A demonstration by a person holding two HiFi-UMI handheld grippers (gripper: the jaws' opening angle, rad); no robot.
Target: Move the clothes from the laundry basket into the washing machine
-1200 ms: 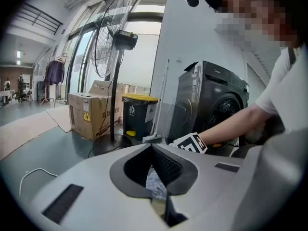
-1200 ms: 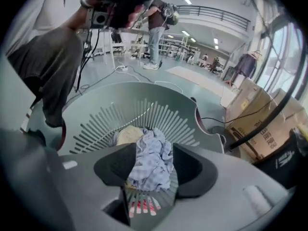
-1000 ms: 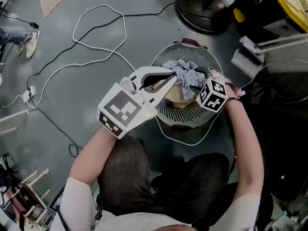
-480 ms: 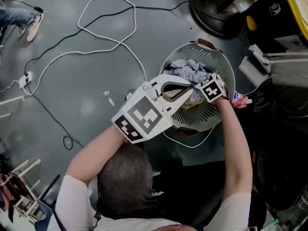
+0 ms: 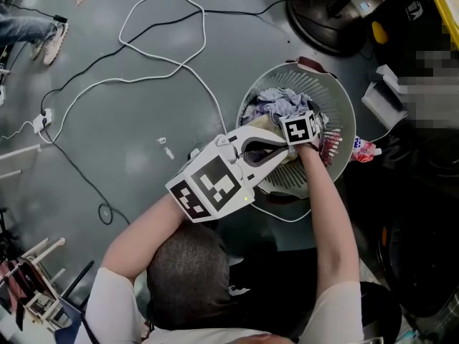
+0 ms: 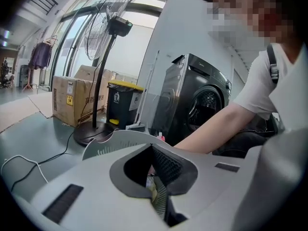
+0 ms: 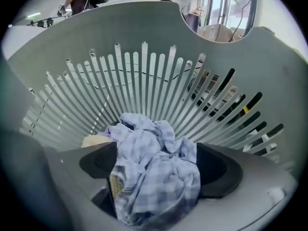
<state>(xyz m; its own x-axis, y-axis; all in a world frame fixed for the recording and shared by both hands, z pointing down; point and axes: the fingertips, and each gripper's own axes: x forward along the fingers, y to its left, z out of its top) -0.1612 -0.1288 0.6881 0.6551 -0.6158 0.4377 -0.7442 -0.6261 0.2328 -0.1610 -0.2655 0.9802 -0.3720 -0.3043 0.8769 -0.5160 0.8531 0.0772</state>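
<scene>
The clothes, a crumpled heap topped by a pale blue checked cloth (image 5: 281, 104), lie in the round pale grey slatted plastic laundry basket (image 5: 331, 84) on the floor just ahead of the person, nothing yet carried to the dark front-loading washing machine (image 6: 197, 105) that stands beyond the basket in the left gripper view. The right gripper (image 7: 157, 154) points steeply down into the basket with the checked cloth directly under it and bunched up between its two jaws; the cloth has no clear long axis, though in the right gripper view it runs from the jaws up toward the far slatted wall, with a cream-yellow piece showing at its left. Those jaws stand wide apart and have just been opening, so the pads flank the cloth without pressing on it. The right hand is plainly the nearer one. The left gripper (image 5: 285, 154) hangs over the near rim of the basket, jaws closed together, and I cannot see that it holds anything. Compared with a second ago, the right gripper has left the right rim, come in over the middle of the heap, sunk lower and rolled so its marker cube faces upward; the left gripper has drifted right and down alongside it.
</scene>
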